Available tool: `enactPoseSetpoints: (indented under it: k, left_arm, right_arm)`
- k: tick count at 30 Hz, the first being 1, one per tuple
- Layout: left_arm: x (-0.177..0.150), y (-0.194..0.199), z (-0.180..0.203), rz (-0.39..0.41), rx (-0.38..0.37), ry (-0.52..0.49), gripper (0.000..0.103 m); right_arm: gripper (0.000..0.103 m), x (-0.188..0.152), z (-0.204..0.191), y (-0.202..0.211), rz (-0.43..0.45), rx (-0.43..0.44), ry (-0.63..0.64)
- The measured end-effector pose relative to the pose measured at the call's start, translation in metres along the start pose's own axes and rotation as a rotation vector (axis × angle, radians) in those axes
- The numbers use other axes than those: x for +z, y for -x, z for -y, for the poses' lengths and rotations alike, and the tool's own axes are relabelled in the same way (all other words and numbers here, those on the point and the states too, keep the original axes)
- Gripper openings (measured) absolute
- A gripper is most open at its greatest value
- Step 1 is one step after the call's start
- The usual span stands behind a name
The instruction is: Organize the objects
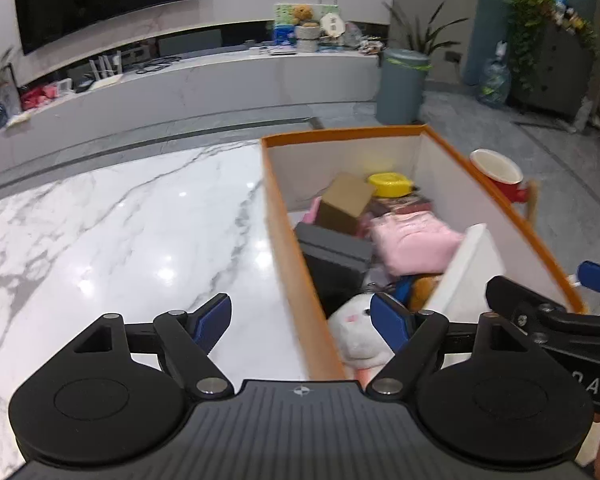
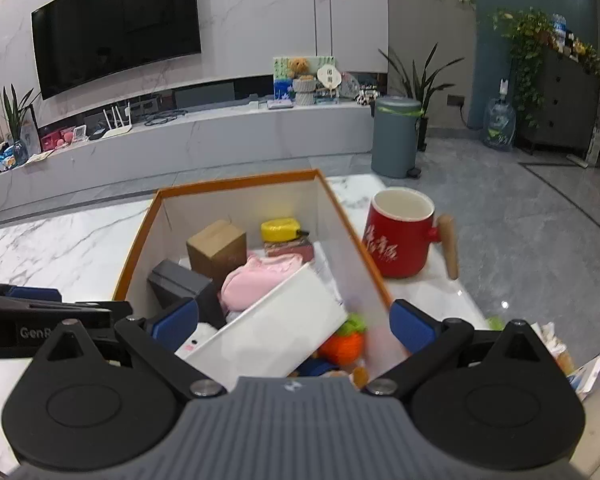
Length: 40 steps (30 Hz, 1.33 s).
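Note:
An orange-rimmed storage box (image 1: pixel 284 216) (image 2: pixel 140 248) stands on the marble table. It holds a brown carton (image 2: pixel 216 250), a yellow container (image 2: pixel 278 230), pink cloth (image 2: pixel 256 280), a grey case (image 2: pixel 176 284), a tilted white box (image 2: pixel 276 328), a white plush toy (image 1: pixel 356 332) and an orange plush (image 2: pixel 346 344). My left gripper (image 1: pixel 300 320) is open and empty, straddling the box's left wall. My right gripper (image 2: pixel 296 324) is open and empty above the white box. A red mug (image 2: pixel 400 232) (image 1: pixel 498 172) with a wooden handle stands right of the box.
The marble table (image 1: pixel 120 232) stretches left of the box. Small items lie at the table's right edge (image 2: pixel 560 356). Beyond the table are a TV bench (image 2: pixel 204 132), a grey bin (image 2: pixel 396 136) and grey floor.

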State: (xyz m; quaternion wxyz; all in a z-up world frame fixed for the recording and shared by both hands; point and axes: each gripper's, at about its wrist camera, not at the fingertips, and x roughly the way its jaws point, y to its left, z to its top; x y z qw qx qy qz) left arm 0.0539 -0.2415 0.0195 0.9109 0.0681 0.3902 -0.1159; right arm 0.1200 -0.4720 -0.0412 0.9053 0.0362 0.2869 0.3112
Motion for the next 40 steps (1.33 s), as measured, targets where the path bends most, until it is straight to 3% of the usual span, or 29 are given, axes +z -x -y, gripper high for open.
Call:
enactPoseSetpoints:
  k: [11, 22, 36, 40]
  left_arm:
    - [-0.013, -0.02, 0.003, -0.046, 0.015, -0.012, 0.092]
    - [-0.019, -0.024, 0.004, -0.06, 0.027, -0.016, 0.092]
    - [-0.019, -0.019, 0.007, -0.055, 0.034, -0.017, 0.092]
    - [-0.019, -0.016, 0.008, -0.023, 0.032, -0.02, 0.092]
  right_arm:
    - [0.102, -0.019, 0.006, -0.025, -0.041, 0.017, -0.03]
    - [0.102, -0.027, 0.005, -0.03, -0.021, -0.006, 0.01]
    - [0.102, -0.028, 0.006, -0.028, -0.01, -0.009, 0.011]
    - [0.102, -0.028, 0.007, -0.027, -0.005, -0.007, 0.006]
